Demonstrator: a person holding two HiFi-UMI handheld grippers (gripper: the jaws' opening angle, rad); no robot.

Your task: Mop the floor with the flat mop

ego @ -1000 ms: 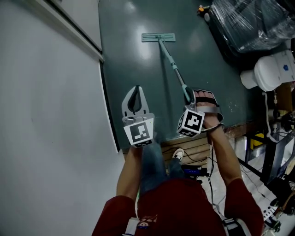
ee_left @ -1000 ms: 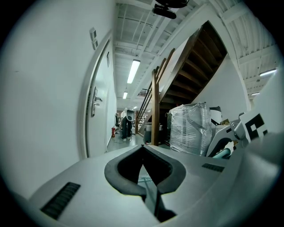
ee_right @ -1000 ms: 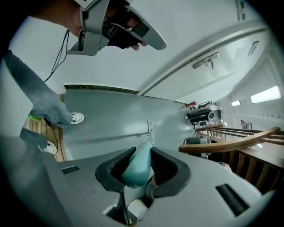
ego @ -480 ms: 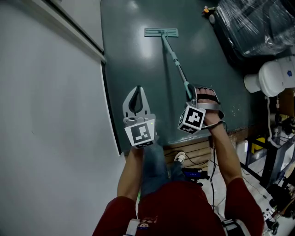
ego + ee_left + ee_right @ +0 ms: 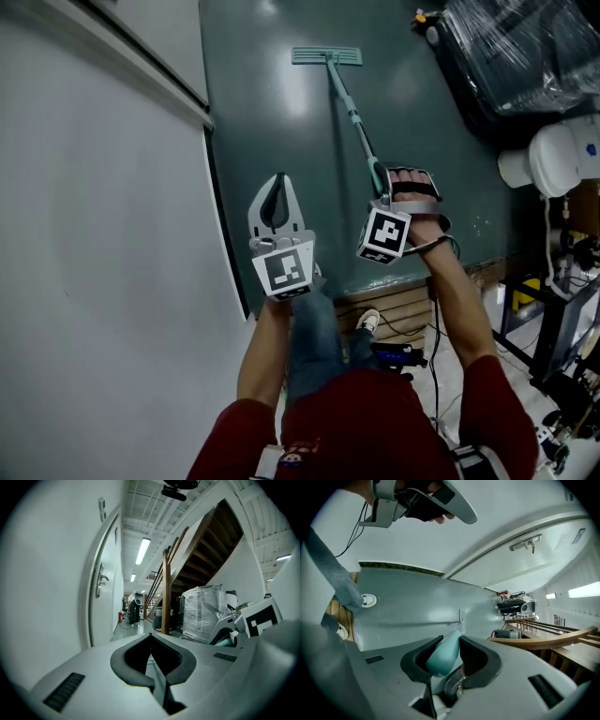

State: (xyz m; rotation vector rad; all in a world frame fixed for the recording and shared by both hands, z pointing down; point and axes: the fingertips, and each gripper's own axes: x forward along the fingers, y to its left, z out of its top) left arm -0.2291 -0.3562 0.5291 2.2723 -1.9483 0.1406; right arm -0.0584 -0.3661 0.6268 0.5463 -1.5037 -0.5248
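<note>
Flat mop (image 5: 326,56) rests on the floor (image 5: 272,122), clamped by the right gripper (image 5: 380,186); left gripper (image 5: 279,180) closed, empty. Likely mid-stroke: next, pull back evenly.

The mop's (image 5: 352,112) top end is hidden inside the right gripper (image 5: 380,183) and behind the hand (image 5: 412,199) on it. Right of the mop, the wrapped load (image 5: 525,47) is cut off by the top and right edges, and the white tank (image 5: 555,157) by the right edge. An orange thing (image 5: 418,16) right of the mop head is too small to tell.

In the right gripper view, above the mop, the left gripper (image 5: 464,513) is cut off by the top edge. In the left gripper view only a sliver of the mop shows, behind the right gripper, and a machine (image 5: 135,604) far left of that sliver is too small to tell.
</note>
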